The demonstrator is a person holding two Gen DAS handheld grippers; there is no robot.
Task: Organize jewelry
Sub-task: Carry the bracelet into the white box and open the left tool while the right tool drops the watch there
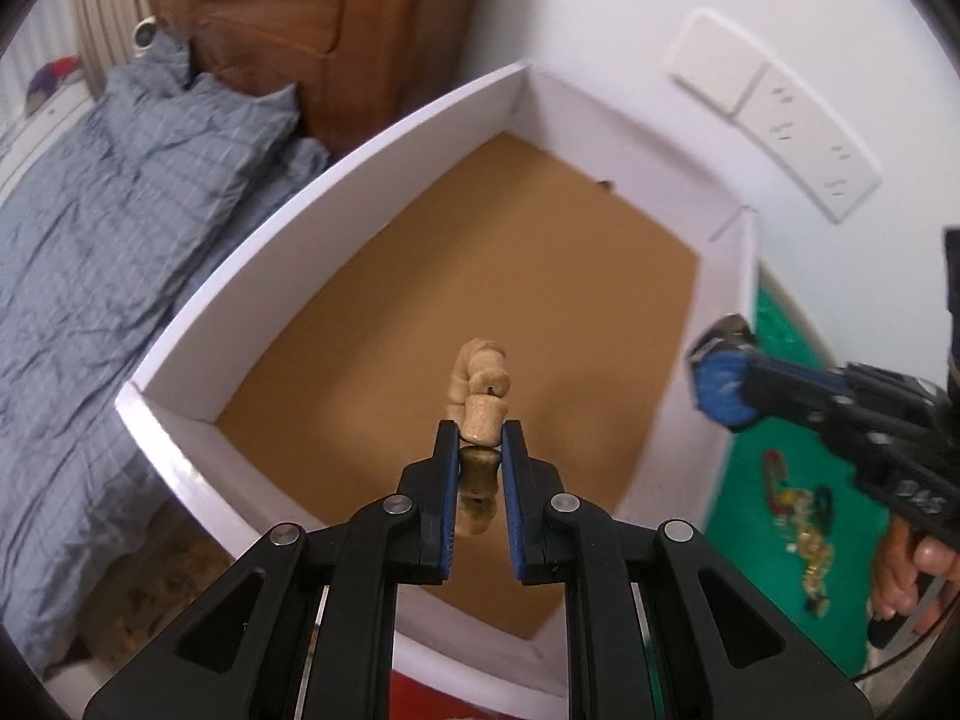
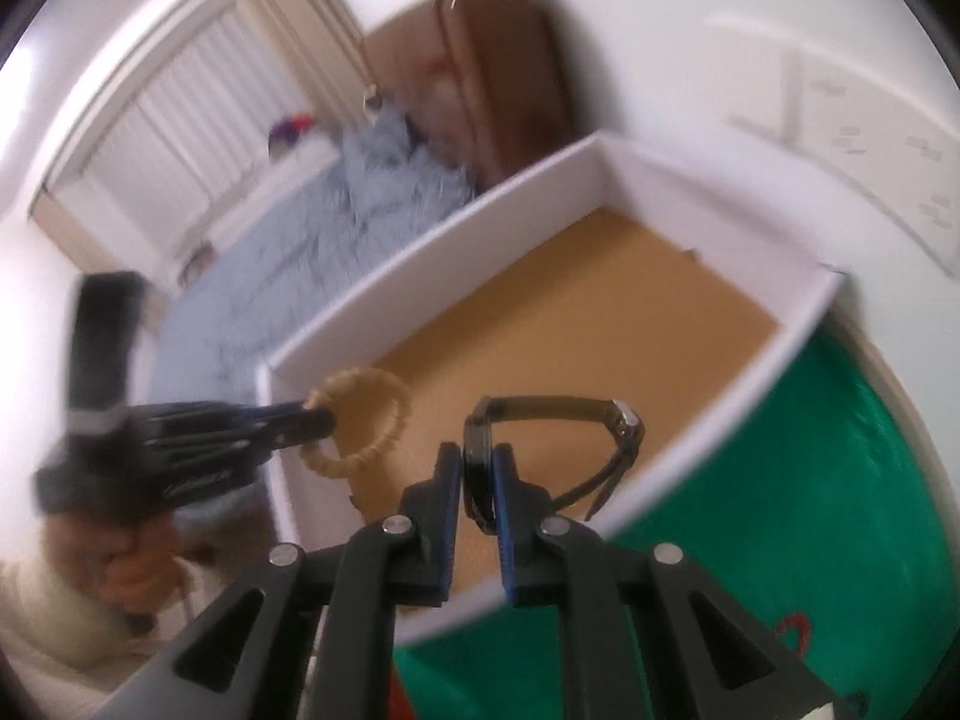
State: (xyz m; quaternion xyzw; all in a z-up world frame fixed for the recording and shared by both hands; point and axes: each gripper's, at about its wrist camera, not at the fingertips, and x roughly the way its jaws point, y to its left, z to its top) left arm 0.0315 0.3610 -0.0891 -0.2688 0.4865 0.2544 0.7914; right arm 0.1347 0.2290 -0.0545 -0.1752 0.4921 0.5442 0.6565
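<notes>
A white box (image 1: 336, 192) with a brown cardboard floor stands in front of both grippers; it also shows in the right wrist view (image 2: 420, 276). My left gripper (image 1: 479, 438) is shut on a wooden bead bracelet (image 1: 480, 390) and holds it above the box floor; the bracelet also shows as a ring in the right wrist view (image 2: 360, 420). My right gripper (image 2: 478, 480) is shut on a black wristwatch (image 2: 558, 438) above the box's near right part. In the left wrist view the right gripper (image 1: 723, 372) holds the watch's blue face at the box's right wall.
A green cloth (image 1: 774, 528) to the right of the box carries a heap of mixed jewelry (image 1: 804, 516). A bed with grey-blue bedding (image 1: 120, 210) lies left of the box. A brown headboard (image 1: 288, 18) and a white wall with sockets (image 1: 798, 126) are behind it.
</notes>
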